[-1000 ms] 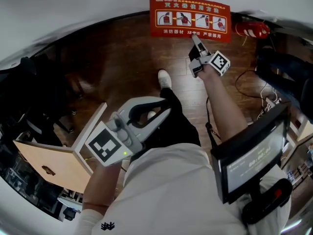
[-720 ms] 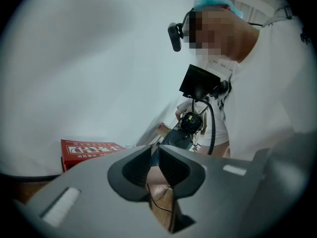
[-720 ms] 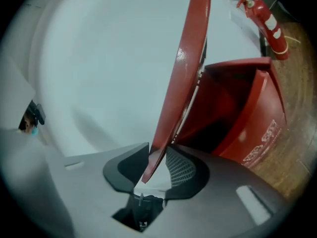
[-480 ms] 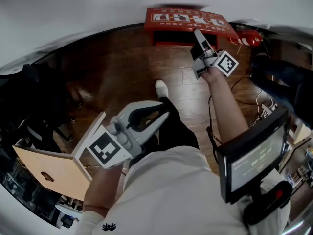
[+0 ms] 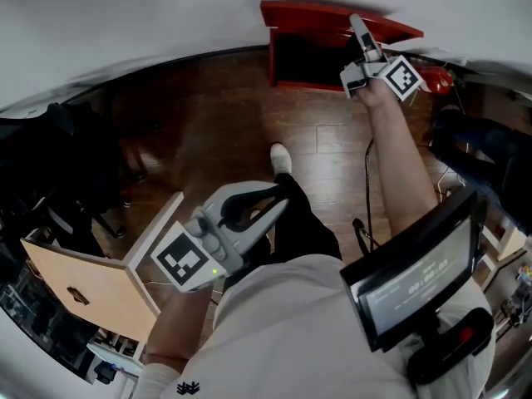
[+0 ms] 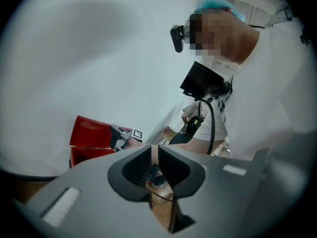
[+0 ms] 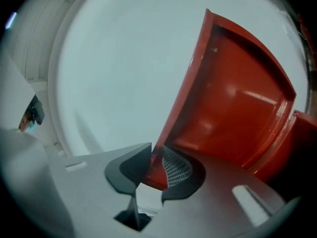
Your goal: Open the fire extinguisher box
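as right gripper (image 7: pixel 154 165) pinches the raised lid (image 7: pixel 233 98), fire extinguisher box (image 5: pixel 307 56) open

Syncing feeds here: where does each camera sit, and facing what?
Head view: on the head, facing steeply down at the fire extinguisher box; shows forearms, torso, left gripper, right gripper.
Left gripper view: on that gripper, facing the box; shows the person's torso.
Right gripper view: on that gripper, facing along the lid its fingers clamp.
Shared: head and left gripper views show the right gripper on the lid.
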